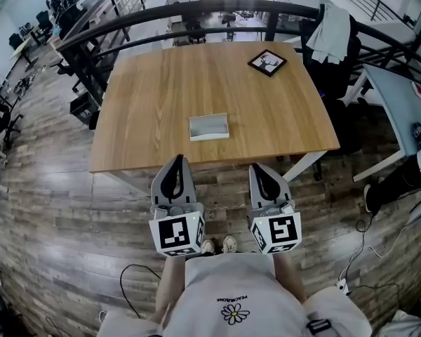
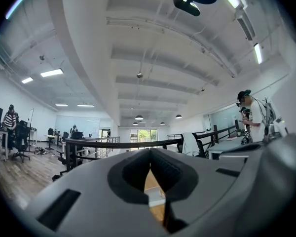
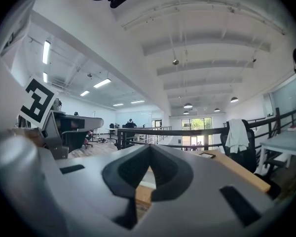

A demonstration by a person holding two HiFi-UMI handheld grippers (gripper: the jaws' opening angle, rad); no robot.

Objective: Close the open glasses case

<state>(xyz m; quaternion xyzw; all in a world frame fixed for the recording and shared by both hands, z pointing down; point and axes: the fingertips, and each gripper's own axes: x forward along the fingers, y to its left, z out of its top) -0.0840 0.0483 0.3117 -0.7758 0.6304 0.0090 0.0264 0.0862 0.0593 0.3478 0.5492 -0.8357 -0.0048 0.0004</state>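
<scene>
An open glasses case [image 1: 209, 127], pale grey and shallow, lies on the wooden table [image 1: 147, 97] a little back from its front edge. Both grippers hang level in front of the person's body, short of that edge and apart from the case. The left gripper [image 1: 174, 160] has its jaws together with nothing held. The right gripper [image 1: 257, 168] is likewise shut and empty. In the left gripper view the jaws [image 2: 150, 150] meet at the tips, and a sliver of the case [image 2: 156, 195] shows below them. In the right gripper view the case [image 3: 147, 180] shows the same way beneath the closed tips [image 3: 150, 147].
A black-framed deer picture [image 1: 267, 62] lies at the table's far right. A black railing [image 1: 196, 9] curves behind the table. A chair with a white garment [image 1: 330, 32] stands at the back right, beside another desk [image 1: 400, 97]. Cables [image 1: 358, 258] trail on the floor.
</scene>
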